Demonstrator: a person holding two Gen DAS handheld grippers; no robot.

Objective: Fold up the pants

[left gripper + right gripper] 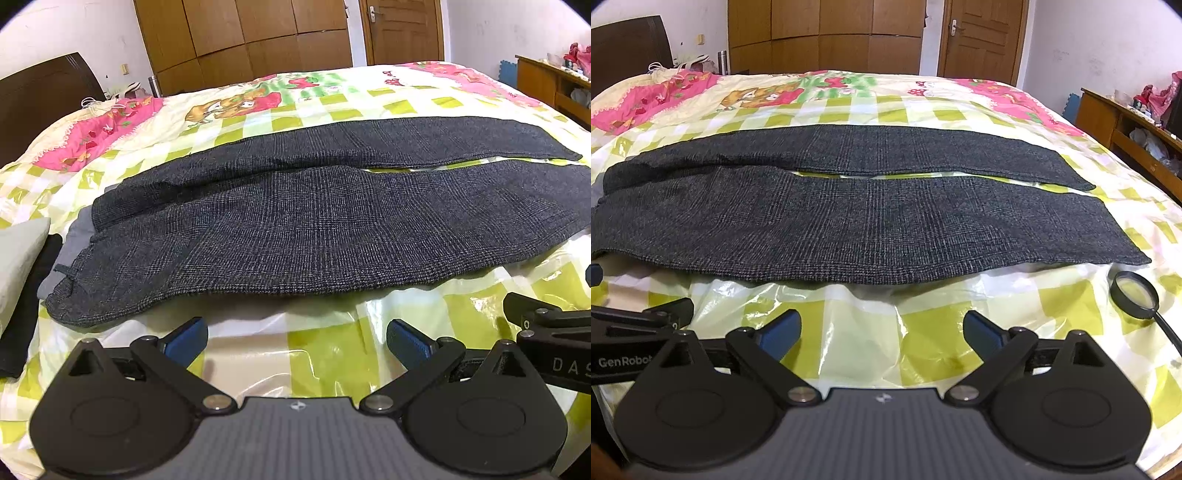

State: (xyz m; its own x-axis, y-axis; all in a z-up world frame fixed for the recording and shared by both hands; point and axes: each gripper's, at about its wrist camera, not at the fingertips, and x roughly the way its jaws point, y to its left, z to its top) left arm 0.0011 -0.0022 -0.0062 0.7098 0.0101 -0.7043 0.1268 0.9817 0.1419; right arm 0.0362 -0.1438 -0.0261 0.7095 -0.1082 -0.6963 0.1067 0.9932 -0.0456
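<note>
Dark grey checked pants lie flat across the bed, waist at the left, both legs stretched to the right with a narrow gap between them; they also show in the right wrist view. My left gripper is open and empty, just short of the near leg's front edge, toward the waist end. My right gripper is open and empty, just short of the same edge, further toward the hems. The right gripper's side shows at the left wrist view's right edge.
The bed has a yellow-green checked cover under clear plastic. A magnifying glass lies near the hems at right. Folded grey and black clothes sit left of the waist. A wooden shelf stands right of the bed, wardrobes behind.
</note>
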